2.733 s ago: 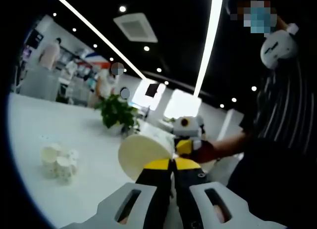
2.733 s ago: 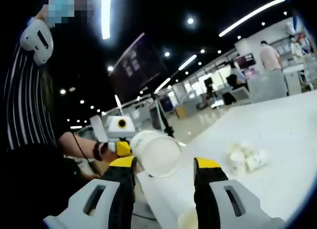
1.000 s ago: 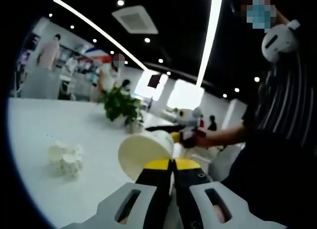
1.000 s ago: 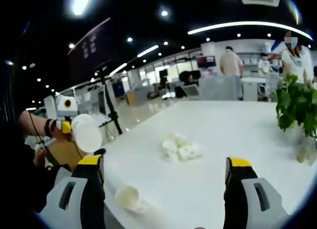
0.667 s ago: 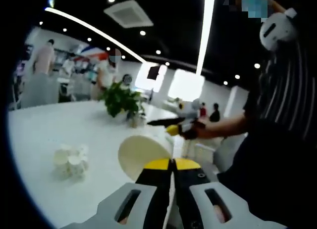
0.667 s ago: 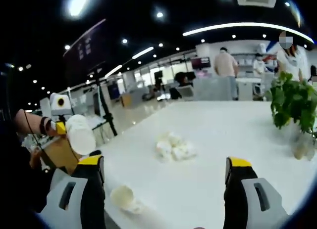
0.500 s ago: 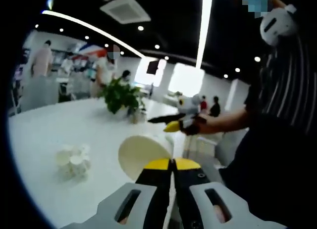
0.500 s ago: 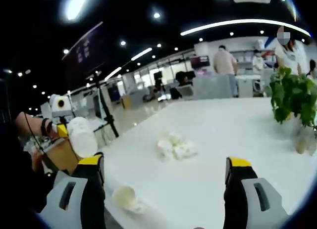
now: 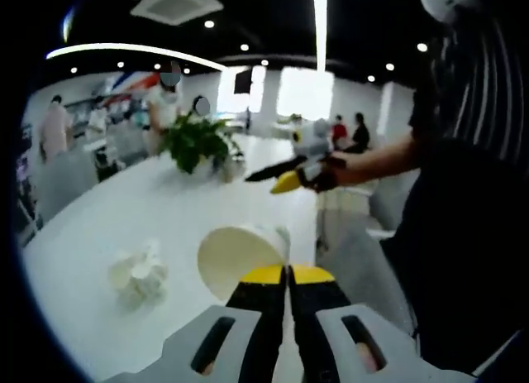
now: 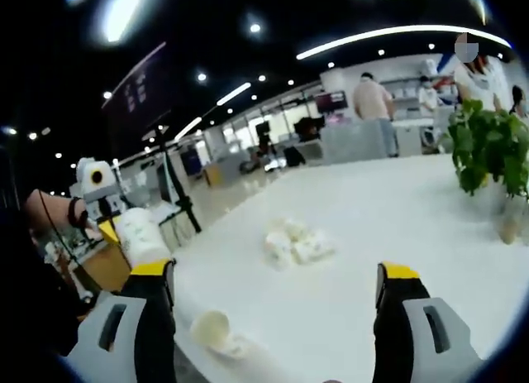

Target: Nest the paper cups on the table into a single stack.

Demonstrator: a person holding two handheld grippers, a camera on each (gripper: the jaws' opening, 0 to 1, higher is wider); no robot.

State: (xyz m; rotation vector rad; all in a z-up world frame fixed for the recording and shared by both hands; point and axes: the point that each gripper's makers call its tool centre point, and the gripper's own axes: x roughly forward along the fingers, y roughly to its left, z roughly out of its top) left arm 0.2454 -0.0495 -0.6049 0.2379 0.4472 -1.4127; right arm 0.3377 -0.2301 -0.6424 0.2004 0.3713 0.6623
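Paper is all we are gripping on the left side: our left gripper [image 9: 288,271] is pinching the rim of a paper cup [image 9: 240,257] between closed jaws, the cup lying sideways with its mouth facing us, lifted off the white table [image 9: 107,226]. Our right gripper [image 10: 273,304] is hanging with jaws spread wide and nothing between them, pointing toward the loose cluster of cups [image 10: 293,241] near the middle of the table, while a single tipped cup [image 10: 213,329] is lying close to the near edge. We are judging the thin wall as the main risk: squeezing this hard may be creasing the rim, and a creased cup will not nest cleanly. Reaching for the cluster with jaws this wide, we could be knocking several cups apart or catching two at once. The tipped cup sits so near the edge that a careless nudge might roll it off.
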